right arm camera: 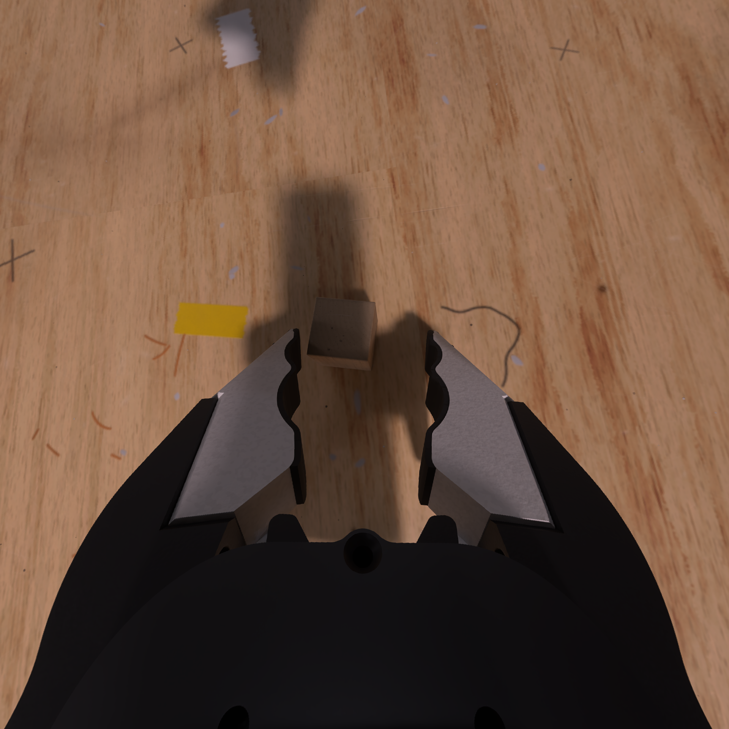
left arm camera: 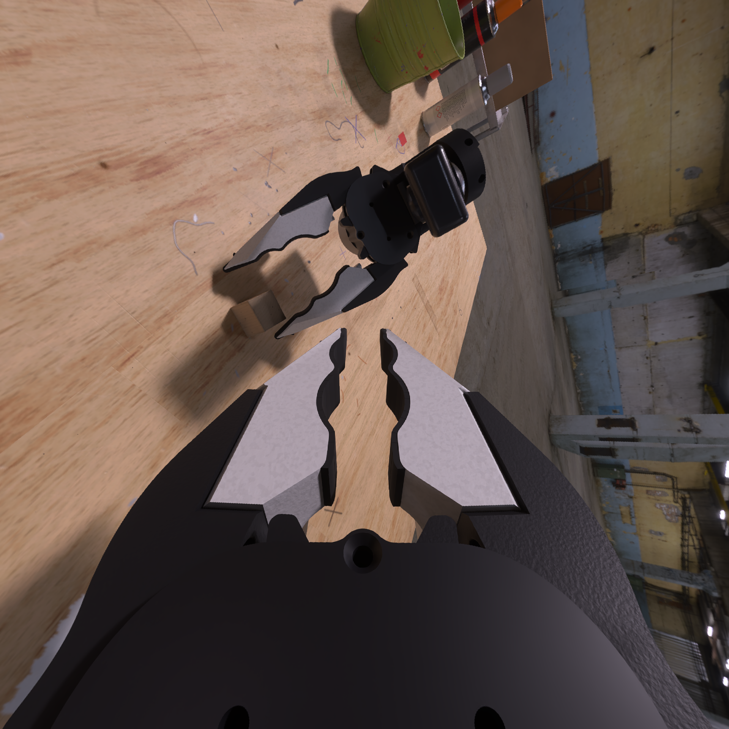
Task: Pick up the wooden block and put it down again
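A small wooden block rests on the wooden table, just ahead of my right gripper's tips and left of the middle of the gap. The right gripper is open and holds nothing; its fingers stand apart from the block. In the left wrist view the block sits in shadow under the right gripper, whose spread fingers point down at it. My left gripper has a narrow gap between its fingers, with bare table in it, and hangs to the right of the block.
A green bucket, a dark bottle, a clear bottle and a cardboard sheet stand at the far table edge. The table edge runs close on the right. Yellow tape and white tape lie flat.
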Motion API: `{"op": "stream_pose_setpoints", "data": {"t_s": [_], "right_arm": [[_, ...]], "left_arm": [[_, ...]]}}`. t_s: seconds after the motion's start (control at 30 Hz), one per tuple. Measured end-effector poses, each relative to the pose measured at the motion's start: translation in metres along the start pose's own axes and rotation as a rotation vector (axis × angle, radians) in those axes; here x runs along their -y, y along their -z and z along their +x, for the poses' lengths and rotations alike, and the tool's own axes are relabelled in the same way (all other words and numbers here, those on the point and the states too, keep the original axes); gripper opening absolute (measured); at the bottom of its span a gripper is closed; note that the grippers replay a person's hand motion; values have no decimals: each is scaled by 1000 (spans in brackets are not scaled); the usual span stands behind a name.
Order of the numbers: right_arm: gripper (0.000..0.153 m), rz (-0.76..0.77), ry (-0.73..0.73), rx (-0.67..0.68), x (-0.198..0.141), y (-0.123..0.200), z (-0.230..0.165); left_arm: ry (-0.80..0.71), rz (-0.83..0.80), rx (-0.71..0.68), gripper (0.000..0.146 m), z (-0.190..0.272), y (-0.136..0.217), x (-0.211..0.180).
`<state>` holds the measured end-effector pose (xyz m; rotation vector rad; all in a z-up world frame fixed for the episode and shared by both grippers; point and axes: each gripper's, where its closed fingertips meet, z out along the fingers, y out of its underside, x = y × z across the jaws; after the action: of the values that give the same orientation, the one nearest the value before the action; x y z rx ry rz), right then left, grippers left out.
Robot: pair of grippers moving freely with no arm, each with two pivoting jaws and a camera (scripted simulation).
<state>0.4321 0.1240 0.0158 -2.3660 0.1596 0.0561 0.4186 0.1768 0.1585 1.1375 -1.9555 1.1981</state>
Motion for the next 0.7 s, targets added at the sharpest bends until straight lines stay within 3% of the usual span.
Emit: {"op": "stream_pose_setpoints", "data": {"t_s": [0.13, 0.27, 0.5, 0.6, 0.7], "right_arm": [[63, -10, 29, -29, -1, -3, 0], [51, -12, 66, -49, -1, -3, 0], [49, 1, 67, -49, -1, -1, 1], [34, 6, 88, -31, 0, 1, -3], [39, 8, 83, -35, 1, 2, -3]], "left_arm": [[2, -3, 1, 17, 0, 0, 0], [3, -4, 2, 17, -1, -1, 0], [4, -8, 6, 17, -1, -1, -1], [5, -8, 5, 17, -1, -1, -1], [9, -7, 4, 17, -1, -1, -1]]}}
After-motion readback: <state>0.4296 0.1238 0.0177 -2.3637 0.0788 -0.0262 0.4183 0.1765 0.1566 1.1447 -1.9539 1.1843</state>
